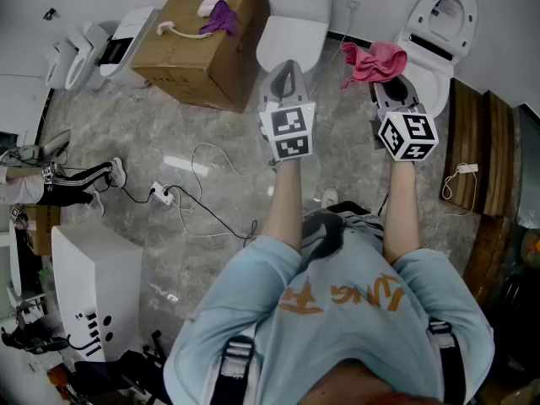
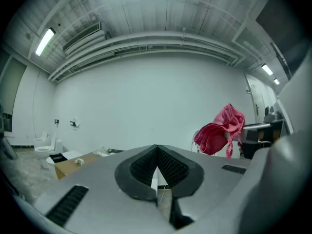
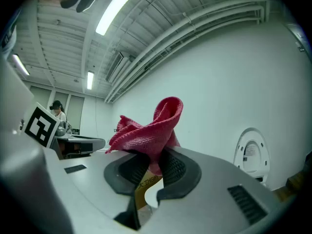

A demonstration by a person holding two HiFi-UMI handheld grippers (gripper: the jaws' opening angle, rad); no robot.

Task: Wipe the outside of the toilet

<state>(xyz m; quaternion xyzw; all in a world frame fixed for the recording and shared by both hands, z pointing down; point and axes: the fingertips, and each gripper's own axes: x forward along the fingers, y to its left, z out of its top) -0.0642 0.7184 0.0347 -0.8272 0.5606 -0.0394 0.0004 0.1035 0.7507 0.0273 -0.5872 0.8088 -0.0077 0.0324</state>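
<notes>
Marble floor point(image 1: 169, 133) underfoot; orange print on the shirt point(image 1: 278, 327) cannot be read. Right gripper point(image 1: 395, 89) clamps a pink cloth point(image 1: 375, 60) just beside the open-lidded toilet point(image 1: 439, 32). Left gripper point(image 1: 287, 72), left of that toilet, has its jaws pressed together, empty.

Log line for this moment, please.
left tongs: shut, empty | right tongs: shut on pink cloth | open-lid toilet: cloth not touching

The pink cloth point(image 3: 148, 130) is a rough, nubbly weave; the right tool point(image 3: 151, 165) has a matt grey plastic shell and black ribbed pads point(image 3: 173, 167); toilet point(image 1: 291, 36) glossy white, box point(image 1: 202, 53) matt brown cardboard, floor point(image 1: 169, 163) polished marbled grey, planks point(image 1: 472, 142) dark wood
</notes>
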